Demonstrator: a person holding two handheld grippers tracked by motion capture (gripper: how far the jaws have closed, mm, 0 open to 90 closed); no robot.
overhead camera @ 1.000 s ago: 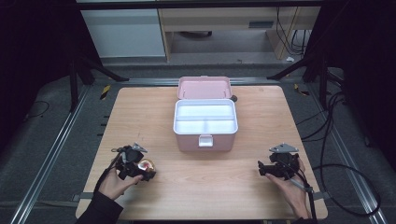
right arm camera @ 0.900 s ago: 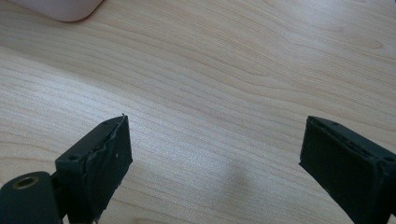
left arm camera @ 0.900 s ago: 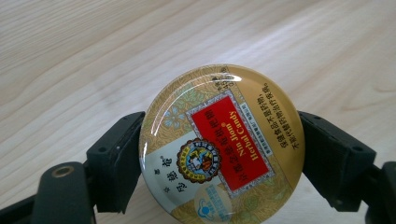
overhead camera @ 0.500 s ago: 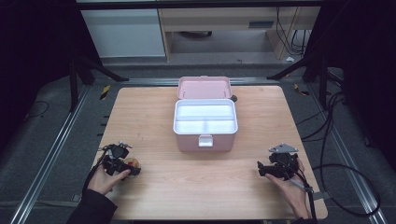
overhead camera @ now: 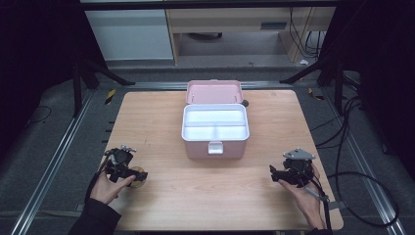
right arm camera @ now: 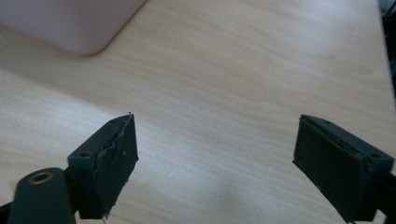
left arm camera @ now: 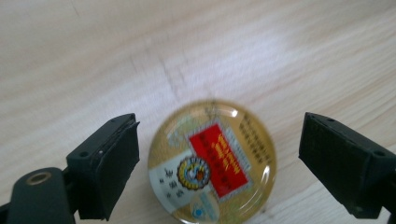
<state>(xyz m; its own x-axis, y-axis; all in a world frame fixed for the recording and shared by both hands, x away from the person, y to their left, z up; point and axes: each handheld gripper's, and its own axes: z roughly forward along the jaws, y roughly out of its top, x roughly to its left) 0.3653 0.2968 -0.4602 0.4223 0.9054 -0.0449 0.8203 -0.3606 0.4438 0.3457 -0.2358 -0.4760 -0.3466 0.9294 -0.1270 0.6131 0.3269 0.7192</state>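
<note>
A round golden tin (left arm camera: 212,168) with a red label lies flat on the wooden table (overhead camera: 195,191) near its front left. My left gripper (left arm camera: 219,158) stands open over the tin. Its jaws have just been opening, and a gap shows between each pad and the tin. In the high view the left gripper (overhead camera: 137,176) and the tin (overhead camera: 139,179) sit by a person's left hand. My right gripper (right arm camera: 217,163) is open at the front right (overhead camera: 272,174). Its jaws have just been closing a little, with nothing but bare wood between them.
A pink box (overhead camera: 215,147) stands open mid-table, its lid (overhead camera: 214,91) folded back and a white divided tray inside. A corner of the box (right arm camera: 70,23) appears at the top left of the right gripper view. Cables trail off the table's right side.
The left hand has shifted left along the front of the table, and the tin has gone with it. The right hand has stayed where it was.
</note>
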